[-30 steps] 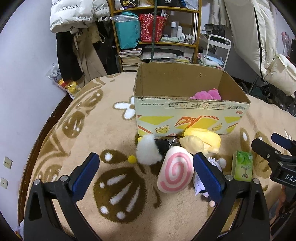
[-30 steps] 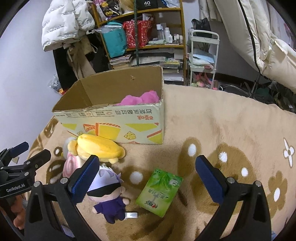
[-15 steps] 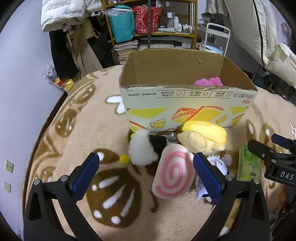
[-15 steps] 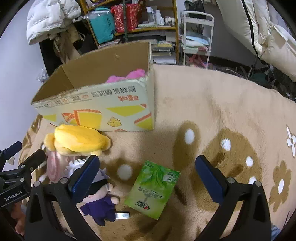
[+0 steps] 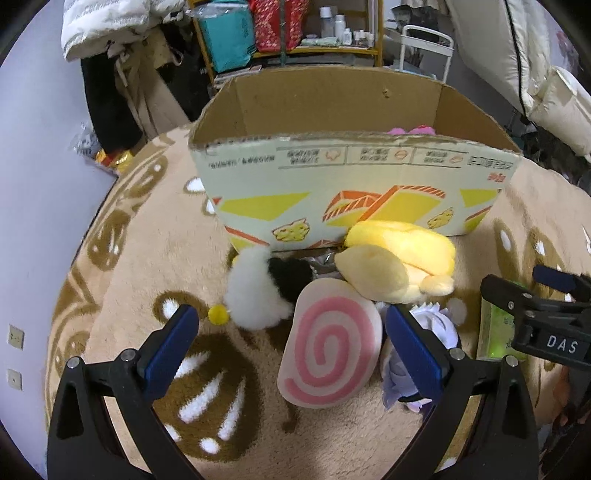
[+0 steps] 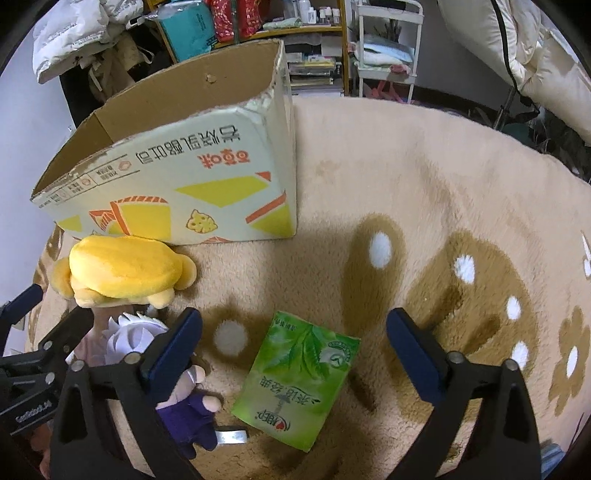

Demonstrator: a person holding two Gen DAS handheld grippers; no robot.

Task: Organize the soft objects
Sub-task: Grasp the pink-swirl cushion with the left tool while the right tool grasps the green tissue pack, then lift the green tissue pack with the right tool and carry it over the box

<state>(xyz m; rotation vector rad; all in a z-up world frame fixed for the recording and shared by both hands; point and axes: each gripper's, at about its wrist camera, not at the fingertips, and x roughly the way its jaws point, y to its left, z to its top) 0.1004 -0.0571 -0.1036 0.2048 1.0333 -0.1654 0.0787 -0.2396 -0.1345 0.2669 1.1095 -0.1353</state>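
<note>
A cardboard box (image 5: 354, 192) stands on the rug, with a pink plush (image 5: 410, 130) just showing over its rim. In front of it lie a pink-swirl round plush (image 5: 328, 350), a black-and-white fluffy toy (image 5: 262, 291), a yellow plush (image 5: 399, 258) and a white-haired doll in purple (image 6: 177, 391). My left gripper (image 5: 291, 339) is open, low over the swirl plush and fluffy toy. My right gripper (image 6: 293, 343) is open, low over a green tissue pack (image 6: 295, 376); the doll lies under its left finger (image 6: 173, 350).
A beige rug with brown patterns (image 6: 424, 221) covers the floor. Shelves (image 5: 288, 33), hanging coats (image 5: 122, 74) and a white cart (image 6: 384, 40) stand behind the box. A small metal clip (image 6: 232, 435) lies by the doll. The wall (image 5: 33, 184) is on the left.
Both grippers have moved forward and lower toward the toys and the box. The pink plush in the box is now mostly hidden behind its rim. Jaws stayed open.
</note>
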